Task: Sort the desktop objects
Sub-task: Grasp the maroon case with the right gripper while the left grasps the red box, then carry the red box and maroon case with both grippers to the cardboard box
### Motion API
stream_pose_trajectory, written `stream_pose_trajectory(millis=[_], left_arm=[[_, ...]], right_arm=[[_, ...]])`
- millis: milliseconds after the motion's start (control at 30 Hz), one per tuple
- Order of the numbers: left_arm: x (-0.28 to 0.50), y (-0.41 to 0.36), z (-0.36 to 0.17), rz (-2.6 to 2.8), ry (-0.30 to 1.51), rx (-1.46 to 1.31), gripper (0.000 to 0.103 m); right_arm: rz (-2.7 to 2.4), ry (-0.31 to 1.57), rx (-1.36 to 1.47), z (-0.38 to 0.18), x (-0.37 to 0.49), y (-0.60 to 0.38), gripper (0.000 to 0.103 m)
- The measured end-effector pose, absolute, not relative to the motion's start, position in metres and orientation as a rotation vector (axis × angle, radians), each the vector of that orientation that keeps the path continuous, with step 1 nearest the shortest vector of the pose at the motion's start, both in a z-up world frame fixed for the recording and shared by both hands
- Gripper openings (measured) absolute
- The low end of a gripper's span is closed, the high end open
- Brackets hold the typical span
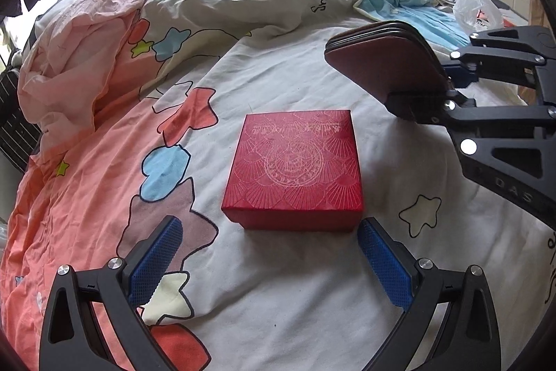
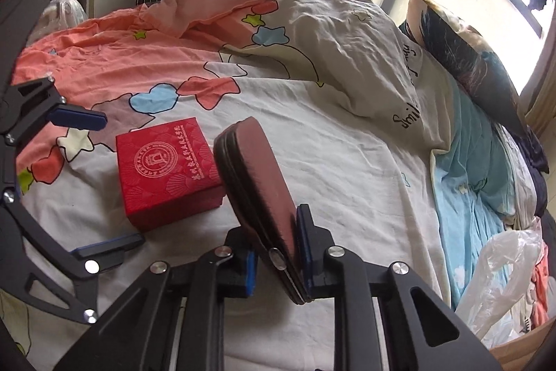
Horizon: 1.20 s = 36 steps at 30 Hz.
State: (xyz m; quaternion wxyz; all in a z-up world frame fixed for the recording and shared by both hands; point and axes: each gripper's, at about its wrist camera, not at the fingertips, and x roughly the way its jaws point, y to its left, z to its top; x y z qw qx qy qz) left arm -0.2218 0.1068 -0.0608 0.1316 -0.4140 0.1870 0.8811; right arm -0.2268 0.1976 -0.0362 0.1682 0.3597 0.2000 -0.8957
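While clamped on a wallet (image 2: 255,176), right hand-held gripper (image 2: 278,270) aloft; left hand-held gripper (image 1: 271,263) wide apart

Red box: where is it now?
The red box lies flat on the bedsheet, just ahead of the open left tongs, left of the wallet.

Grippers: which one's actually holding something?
The right gripper: its jaws clamp the maroon case clear of the bedsheet. The left gripper is open, empty.
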Motion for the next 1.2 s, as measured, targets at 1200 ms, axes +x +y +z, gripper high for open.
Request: stream_pose_trajectory(millis=[1200], left_arm=[[-0.175, 0.114, -0.042, 2.475, 0.512, -1.206, 0.072]], right_arm=[[-2.524, 0.568, 1.003, -0.013, -0.157, 0.198, 0.014]])
